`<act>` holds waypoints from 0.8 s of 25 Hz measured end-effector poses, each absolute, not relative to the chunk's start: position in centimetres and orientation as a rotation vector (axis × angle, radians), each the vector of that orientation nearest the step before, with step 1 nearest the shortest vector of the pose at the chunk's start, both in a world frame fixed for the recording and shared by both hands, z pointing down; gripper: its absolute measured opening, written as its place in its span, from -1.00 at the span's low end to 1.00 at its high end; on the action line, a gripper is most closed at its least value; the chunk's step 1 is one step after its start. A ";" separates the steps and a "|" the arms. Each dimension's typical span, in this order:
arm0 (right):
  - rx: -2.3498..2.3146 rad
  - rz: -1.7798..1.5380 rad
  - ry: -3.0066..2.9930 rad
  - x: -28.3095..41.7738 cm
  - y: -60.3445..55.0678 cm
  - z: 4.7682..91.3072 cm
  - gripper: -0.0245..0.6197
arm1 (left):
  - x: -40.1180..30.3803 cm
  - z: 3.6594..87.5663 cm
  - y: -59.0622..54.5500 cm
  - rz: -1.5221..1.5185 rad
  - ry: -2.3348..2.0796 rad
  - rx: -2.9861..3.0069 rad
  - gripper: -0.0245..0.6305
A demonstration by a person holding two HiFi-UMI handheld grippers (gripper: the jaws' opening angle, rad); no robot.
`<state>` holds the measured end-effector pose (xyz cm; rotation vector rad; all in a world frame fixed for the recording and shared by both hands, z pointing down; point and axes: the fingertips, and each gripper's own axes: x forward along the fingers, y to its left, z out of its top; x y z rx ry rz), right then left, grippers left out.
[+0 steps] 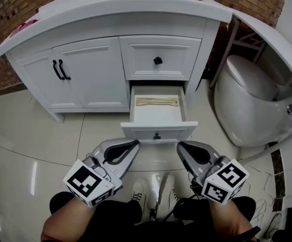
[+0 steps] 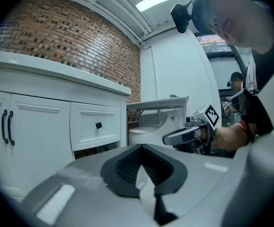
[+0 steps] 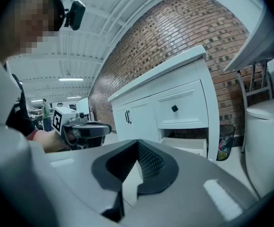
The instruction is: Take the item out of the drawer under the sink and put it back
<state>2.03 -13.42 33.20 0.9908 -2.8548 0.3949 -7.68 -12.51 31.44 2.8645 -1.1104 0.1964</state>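
The white vanity's lower drawer [image 1: 157, 116] stands pulled out, and a long beige item [image 1: 157, 102] lies flat across its back part. Above it the upper drawer [image 1: 158, 60] with a black knob is closed. My left gripper [image 1: 135, 143] [image 2: 141, 146] hovers just in front of the drawer's left corner, jaws shut on nothing. Level with it, in front of the right corner, my right gripper [image 1: 180, 145] [image 3: 137, 142] is also shut and empty. Each gripper view shows the other gripper: the right gripper [image 2: 184, 135] and the left gripper [image 3: 87, 129].
A white toilet [image 1: 246, 102] stands right of the vanity, with a small bin [image 3: 225, 141] between them against the brick wall. Double cabinet doors [image 1: 61, 69] with black handles are shut at left. The person's shoes [image 1: 153, 195] rest on glossy tiles below the grippers.
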 end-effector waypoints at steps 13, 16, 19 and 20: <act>0.929 0.336 -2.865 0.2 -13.7 31.9 -0.91 | -7.4 32.8 -27.2 0.836 -1.038 3.064 -0.91; 0.927 0.352 -2.844 0.2 -13.9 32.4 -0.91 | -5.7 36.2 -30.4 1.047 -0.949 3.086 -0.91; 0.923 0.371 -2.818 0.2 -13.9 33.2 -0.91 | -4.8 40.5 -33.3 1.324 -0.837 3.068 -0.90; 0.919 0.376 -2.812 0.1 -13.9 33.5 -0.91 | -4.6 41.7 -34.2 1.390 -0.807 3.052 -0.88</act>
